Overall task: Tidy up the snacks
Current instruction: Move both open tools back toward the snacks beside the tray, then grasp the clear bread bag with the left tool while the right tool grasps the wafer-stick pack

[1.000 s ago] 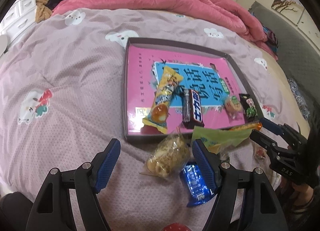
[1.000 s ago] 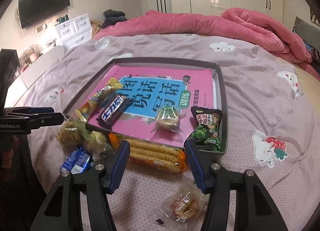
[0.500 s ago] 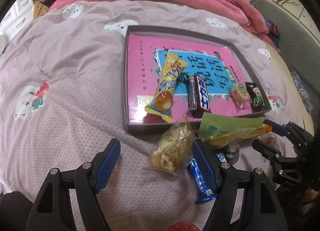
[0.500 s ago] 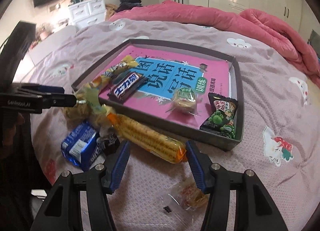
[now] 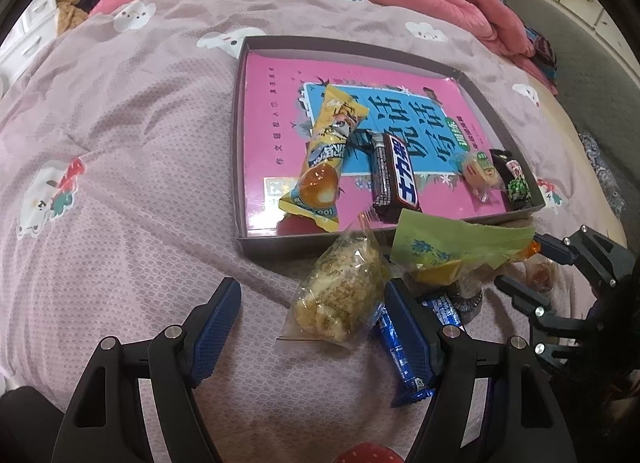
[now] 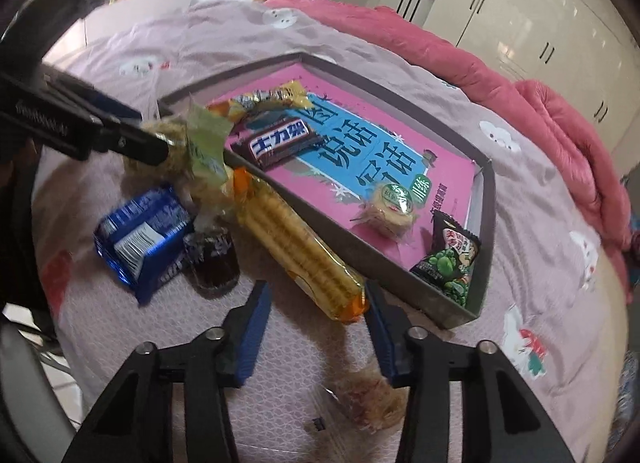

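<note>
Only the right wrist view shows the biscuit roll (image 6: 298, 247) whole, its near end between the released right claw (image 6: 316, 327). Left claw (image 5: 312, 327), also released, frames a clear pastry bag (image 5: 340, 299).

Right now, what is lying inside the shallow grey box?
In the grey box: a pink book lining the bottom, a yellow snack pack, a chocolate bar, a small round cake and a green-pea packet. Whatever lies under the book is hidden.

The left gripper (image 5: 310, 313), jaws spread, frames a clear bag of crumbly snacks (image 5: 340, 295) beside the tray (image 5: 238, 151).
</note>
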`<action>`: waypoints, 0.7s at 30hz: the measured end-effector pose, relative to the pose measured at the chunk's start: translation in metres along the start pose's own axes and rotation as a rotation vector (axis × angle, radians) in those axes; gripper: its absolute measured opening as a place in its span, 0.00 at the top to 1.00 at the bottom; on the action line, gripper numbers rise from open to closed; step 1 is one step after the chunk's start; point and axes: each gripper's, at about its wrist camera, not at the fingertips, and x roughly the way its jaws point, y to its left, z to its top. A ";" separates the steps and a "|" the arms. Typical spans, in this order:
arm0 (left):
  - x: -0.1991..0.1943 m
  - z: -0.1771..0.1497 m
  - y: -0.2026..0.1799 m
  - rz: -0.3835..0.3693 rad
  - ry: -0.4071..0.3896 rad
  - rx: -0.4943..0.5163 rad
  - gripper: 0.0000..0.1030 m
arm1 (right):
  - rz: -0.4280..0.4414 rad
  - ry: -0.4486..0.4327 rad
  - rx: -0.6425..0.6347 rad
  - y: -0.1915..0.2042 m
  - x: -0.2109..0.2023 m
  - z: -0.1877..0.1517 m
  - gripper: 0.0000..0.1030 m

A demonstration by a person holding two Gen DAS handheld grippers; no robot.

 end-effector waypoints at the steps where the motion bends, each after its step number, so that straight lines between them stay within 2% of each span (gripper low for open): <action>1: 0.001 0.000 0.000 -0.001 0.002 0.002 0.27 | 0.005 -0.003 0.000 0.000 -0.001 0.000 0.59; 5: 0.004 0.000 -0.001 -0.007 0.013 0.006 0.27 | 0.043 -0.009 -0.007 0.000 -0.009 -0.002 0.62; 16: 0.013 0.000 0.000 -0.024 0.034 0.003 0.26 | 0.025 -0.001 -0.122 0.007 0.010 0.009 0.62; 19: 0.014 0.000 0.000 -0.029 0.037 0.002 0.26 | 0.029 0.028 -0.103 0.004 0.017 0.010 0.62; 21: 0.015 0.001 0.000 -0.031 0.037 0.004 0.26 | 0.031 0.012 -0.092 0.001 0.013 0.009 0.62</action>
